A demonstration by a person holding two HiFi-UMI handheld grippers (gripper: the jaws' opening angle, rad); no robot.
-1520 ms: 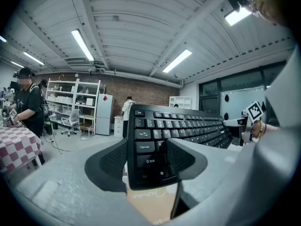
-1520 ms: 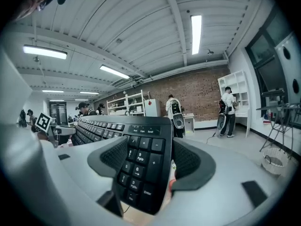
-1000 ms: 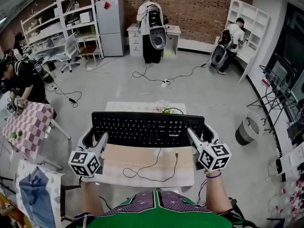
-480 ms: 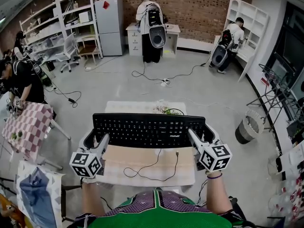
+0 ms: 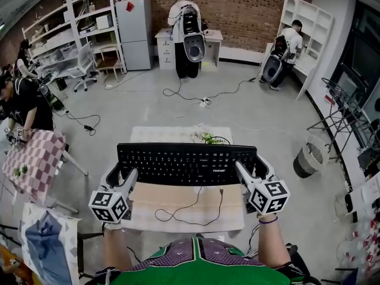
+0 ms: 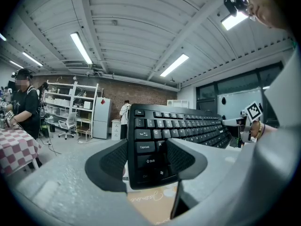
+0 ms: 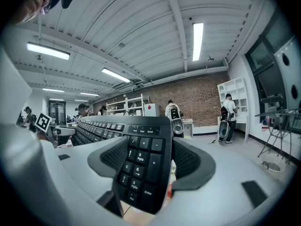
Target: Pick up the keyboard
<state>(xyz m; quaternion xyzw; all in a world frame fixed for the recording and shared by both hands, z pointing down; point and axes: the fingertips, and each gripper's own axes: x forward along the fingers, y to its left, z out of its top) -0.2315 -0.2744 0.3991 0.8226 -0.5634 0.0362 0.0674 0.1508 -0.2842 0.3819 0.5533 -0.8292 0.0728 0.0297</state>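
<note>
Spanning left-right, keys up, keyboard [image 5: 187, 164], ends clamped by left hand-held gripper [image 5: 120, 174] and right hand-held gripper [image 5: 255, 171].

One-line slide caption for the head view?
Left gripper and right gripper each clamp one end of the black keyboard, held above the table, its cable trailing.

This looks like an open, industrial-style lab workspace. It has a brick far wall [image 5: 237, 5], a bare grey floor [image 5: 148, 105] with trailing cables [image 5: 205, 103], white shelving [image 5: 77, 28] and a refrigerator [image 5: 135, 33] far left, strip lights [image 6: 82, 48] overhead, and other people [image 5: 184, 34] at scattered stations.
</note>
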